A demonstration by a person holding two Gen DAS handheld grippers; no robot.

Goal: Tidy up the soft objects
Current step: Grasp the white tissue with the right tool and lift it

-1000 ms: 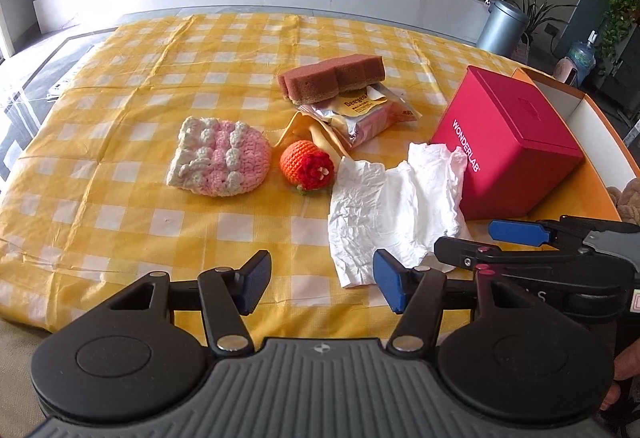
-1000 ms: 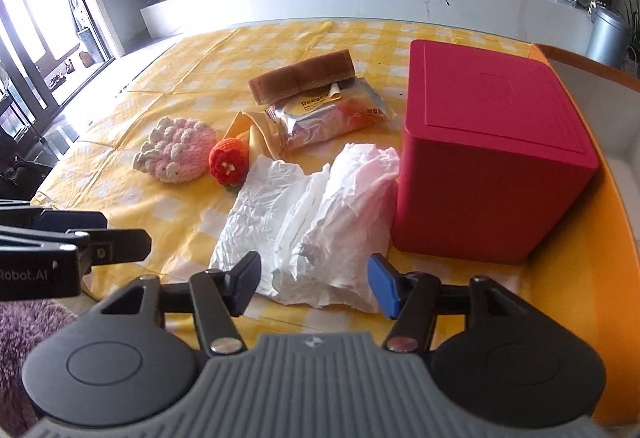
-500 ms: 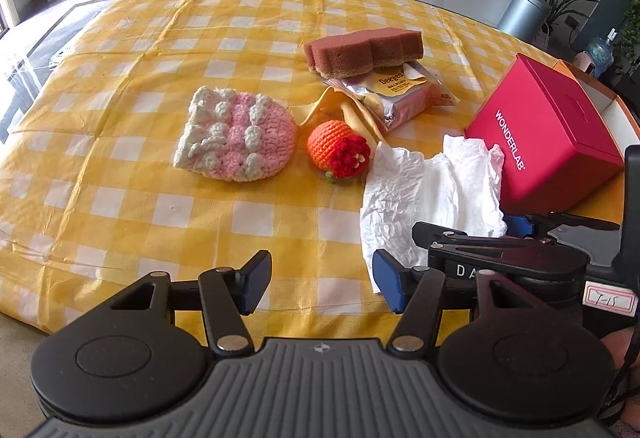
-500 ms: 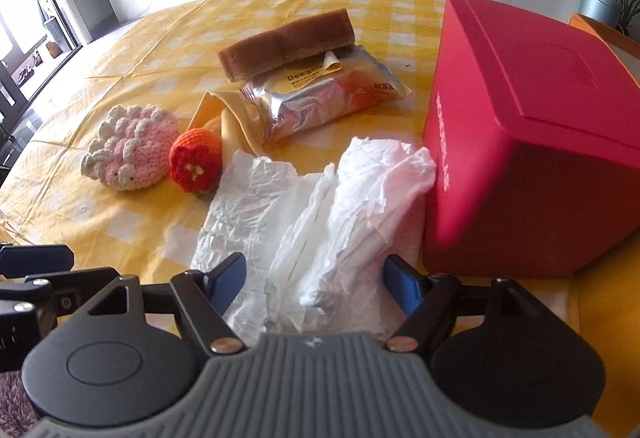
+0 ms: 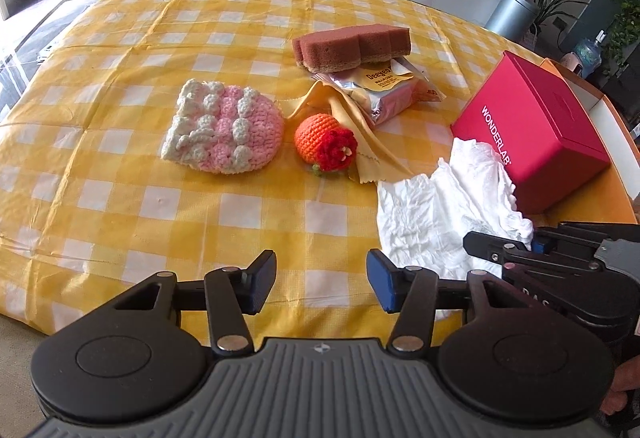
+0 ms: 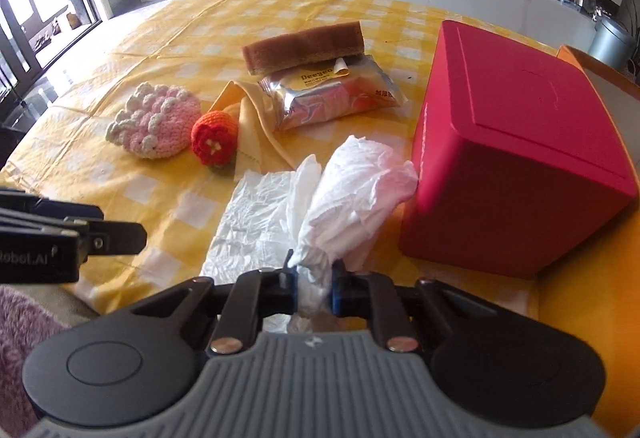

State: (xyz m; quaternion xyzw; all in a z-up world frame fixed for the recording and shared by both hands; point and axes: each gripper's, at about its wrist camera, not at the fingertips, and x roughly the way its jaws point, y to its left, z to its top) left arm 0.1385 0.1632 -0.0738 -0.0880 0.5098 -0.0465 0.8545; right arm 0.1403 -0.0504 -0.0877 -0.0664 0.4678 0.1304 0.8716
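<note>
Far left on the yellow checked tablecloth (image 5: 120, 142): a pink and white crocheted piece (image 5: 224, 130), lying flat. Just right of it, nearly touching: an orange crocheted ball (image 5: 322, 140) with a red flower face, resting on the edge of a thin yellow cloth (image 5: 360, 142). Behind and right of that: a silver snack packet (image 5: 390, 88), with a brown sponge (image 5: 352, 46) lying across its far end. Nearer and further right: a crumpled white tissue (image 5: 444, 206), spread on the table, its right edge against a red box (image 5: 536, 134) lettered WONDERLAB.

Left gripper (image 5: 322, 284) at the near edge, well left of the tissue, blue pads apart and closing, nothing between them, only tablecloth below.

Right gripper (image 6: 314, 290) at the near edge of the tissue, closing, pads pinching a gathered fold of it; the pinched part bunched into a ridge running toward the red box, the rest still flat on the cloth to the left.
</note>
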